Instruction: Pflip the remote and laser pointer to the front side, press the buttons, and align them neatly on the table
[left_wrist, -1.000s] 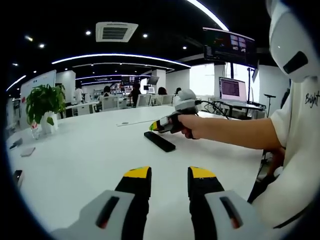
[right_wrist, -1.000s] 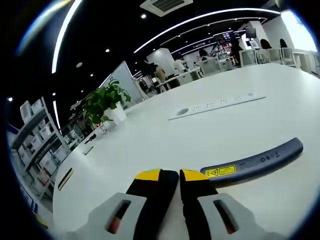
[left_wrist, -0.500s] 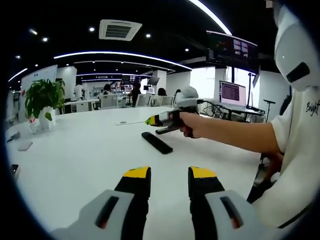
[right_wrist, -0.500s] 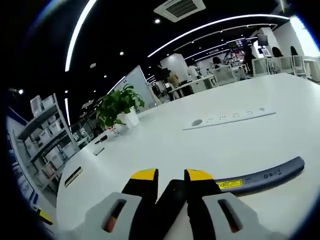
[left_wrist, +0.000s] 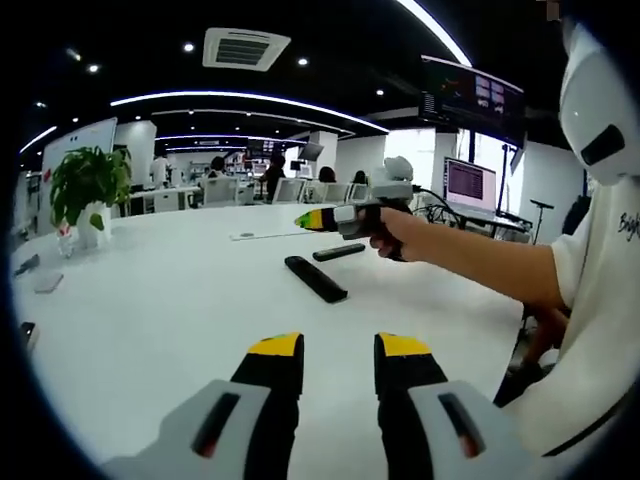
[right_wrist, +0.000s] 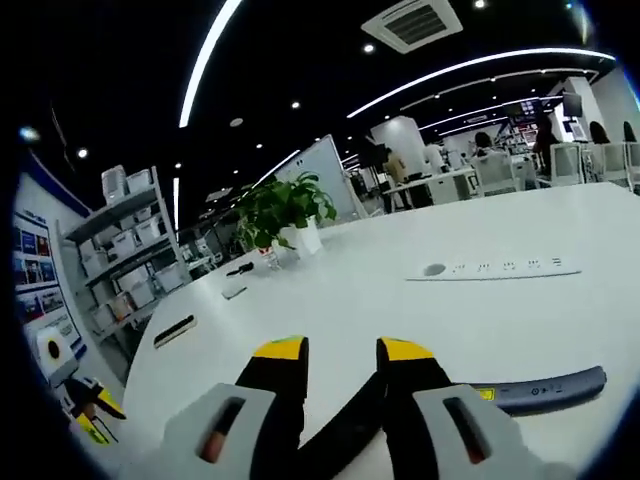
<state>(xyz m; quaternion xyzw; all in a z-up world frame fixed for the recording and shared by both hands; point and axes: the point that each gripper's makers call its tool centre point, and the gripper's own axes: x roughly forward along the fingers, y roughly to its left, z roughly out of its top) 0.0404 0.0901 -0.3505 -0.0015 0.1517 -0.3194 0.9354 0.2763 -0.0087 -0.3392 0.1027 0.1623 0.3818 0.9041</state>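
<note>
Lifted since a second ago, the right tongs (left_wrist: 310, 219) now hang above the white table (left_wrist: 150, 310), spread, with a dark remote (right_wrist: 340, 445) lying between their jaws, grip unclear. A second dark remote (left_wrist: 316, 278) lies on the table, and the grey laser pointer (right_wrist: 545, 389) rests beside. Left tongs (left_wrist: 340, 352) hover spread.

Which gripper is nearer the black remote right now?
Right. The right gripper hangs just above and beyond the black remote; the left gripper sits well back from it, jaws open.
</note>
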